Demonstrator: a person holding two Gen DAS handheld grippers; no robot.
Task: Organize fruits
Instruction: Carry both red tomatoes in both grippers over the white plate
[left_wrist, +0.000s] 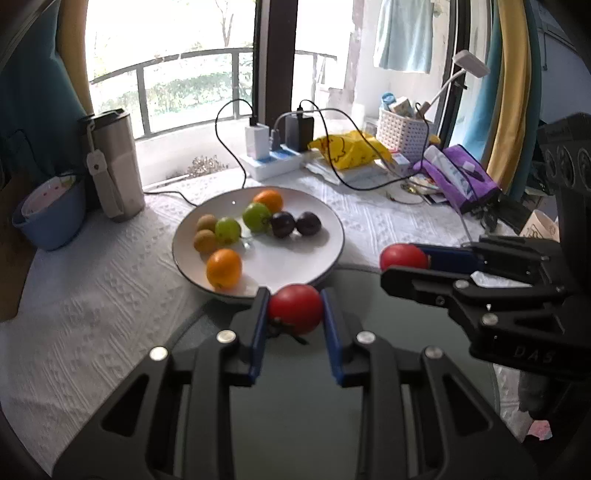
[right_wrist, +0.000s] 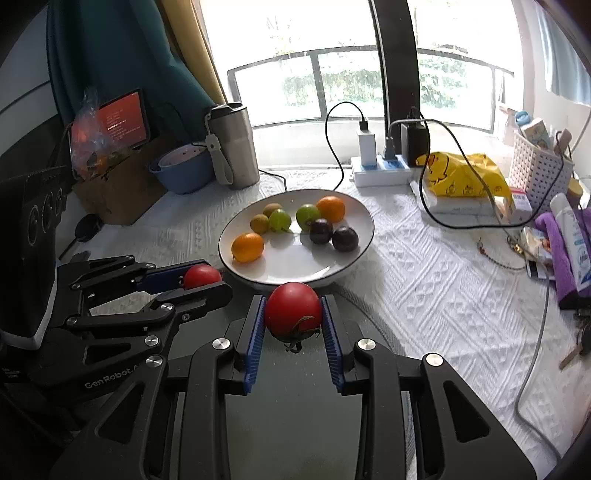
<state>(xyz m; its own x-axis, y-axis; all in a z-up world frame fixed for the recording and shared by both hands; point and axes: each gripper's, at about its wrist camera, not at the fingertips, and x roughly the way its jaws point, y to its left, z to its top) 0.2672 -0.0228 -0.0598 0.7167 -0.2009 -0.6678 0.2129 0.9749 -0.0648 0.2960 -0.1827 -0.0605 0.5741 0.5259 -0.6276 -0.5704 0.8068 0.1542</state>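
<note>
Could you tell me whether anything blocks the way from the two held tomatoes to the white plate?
Nothing visible does. The left hand-held gripper and right hand-held gripper each hold a tomato just short of the plate, whose near half lies bare.

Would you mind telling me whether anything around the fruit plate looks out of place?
Nothing is spilled or damaged; fruits sit paired on the white round plate. Only a black cable trails loosely over the yellow plastic bag.
</note>
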